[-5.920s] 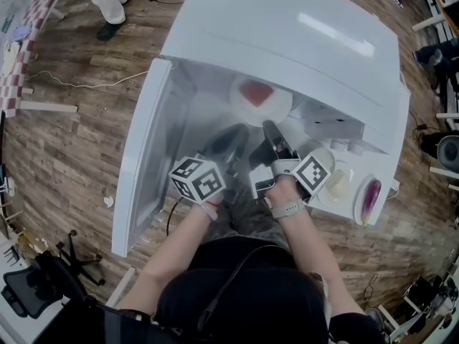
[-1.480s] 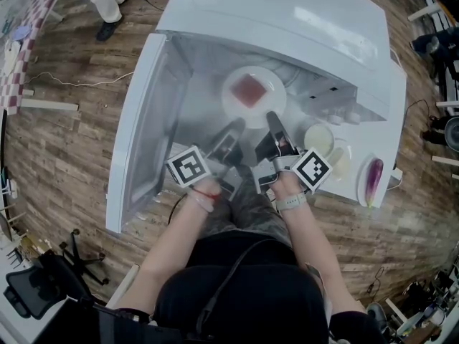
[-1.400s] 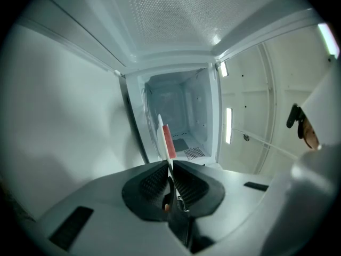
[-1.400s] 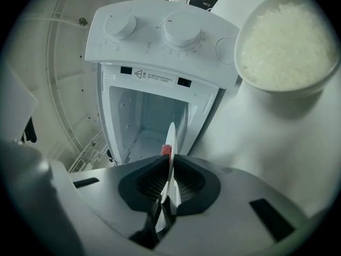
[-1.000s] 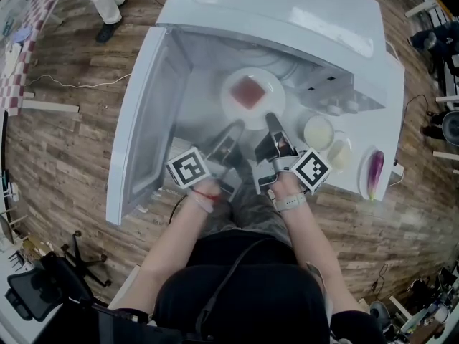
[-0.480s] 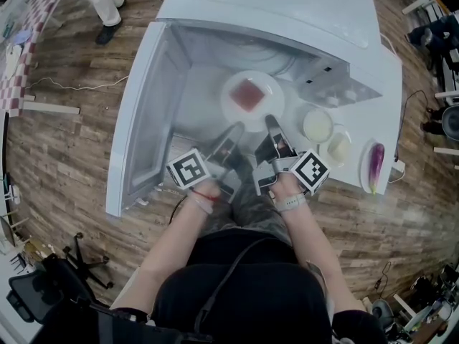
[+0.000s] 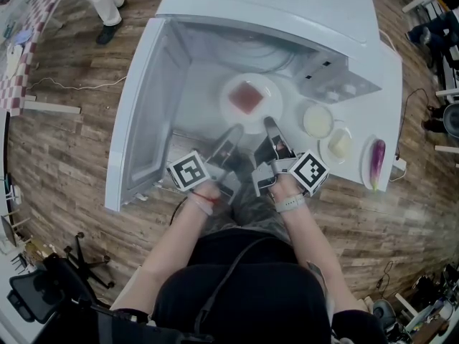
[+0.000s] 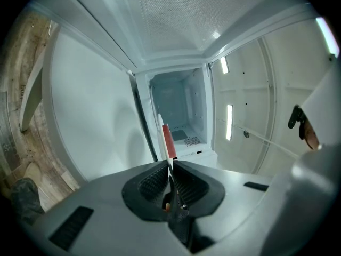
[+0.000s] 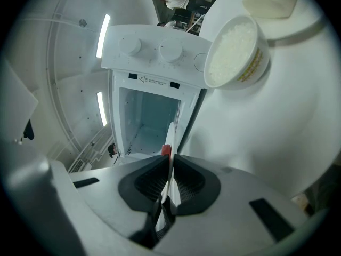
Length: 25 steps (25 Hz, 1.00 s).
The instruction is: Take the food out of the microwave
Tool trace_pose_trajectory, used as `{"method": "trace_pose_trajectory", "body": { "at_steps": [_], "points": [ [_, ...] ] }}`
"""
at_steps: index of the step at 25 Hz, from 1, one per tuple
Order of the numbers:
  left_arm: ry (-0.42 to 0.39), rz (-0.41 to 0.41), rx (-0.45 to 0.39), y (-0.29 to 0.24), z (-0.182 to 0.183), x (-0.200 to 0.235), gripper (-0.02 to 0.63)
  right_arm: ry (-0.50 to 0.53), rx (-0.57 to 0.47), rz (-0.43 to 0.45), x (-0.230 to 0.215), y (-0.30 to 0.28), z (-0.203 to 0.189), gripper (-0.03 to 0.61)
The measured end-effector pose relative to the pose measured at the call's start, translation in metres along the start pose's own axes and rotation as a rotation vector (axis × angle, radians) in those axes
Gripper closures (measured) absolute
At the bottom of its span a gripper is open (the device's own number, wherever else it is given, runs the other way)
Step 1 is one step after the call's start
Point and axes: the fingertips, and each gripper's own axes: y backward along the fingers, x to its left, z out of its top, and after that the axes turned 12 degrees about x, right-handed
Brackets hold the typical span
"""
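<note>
Left gripper view: plate (image 8: pixel 161 135) edge-on

blk top (image 7: pixel 244 292) | grey watch (image 7: pixel 288 206) | red wristband (image 7: pixel 203 198) | L hand-held gripper (image 7: pixel 234 132), R hand-held gripper (image 7: pixel 270 124): b/w marker cubes (image 7: pixel 188 172) (image 7: pixel 310 172)

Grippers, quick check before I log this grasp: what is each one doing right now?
Left gripper: shut on the rim of the plate carrying the red food.
Right gripper: shut on the same plate's rim.
</note>
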Motion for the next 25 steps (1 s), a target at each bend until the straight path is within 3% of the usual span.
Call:
{"method": "trace_pose_trajectory", "body": {
  "at_steps": [4,8,19,25],
  "points": [
    [-0.004,0.009,0.002,0.003,-0.003,0.003,0.578,-0.009,0.001,-0.008,-0.005,0.003,-0.004,0.535],
    [-0.079,0.016,0.018,0.005,-0.004,0.003,0.578,-0.010,-0.003,-0.007,-0.006,0.006,-0.007,0.535],
    [-0.002,0.004,0.012,0.012,-0.021,0.011,0.578,-0.015,-0.011,-0.017,-0.016,0.018,-0.017,0.535],
    [-0.019,0.004,0.021,0.018,-0.028,0.013,0.578,-0.029,-0.012,-0.019,-0.021,0.024,-0.025,0.537]
  ]
}}
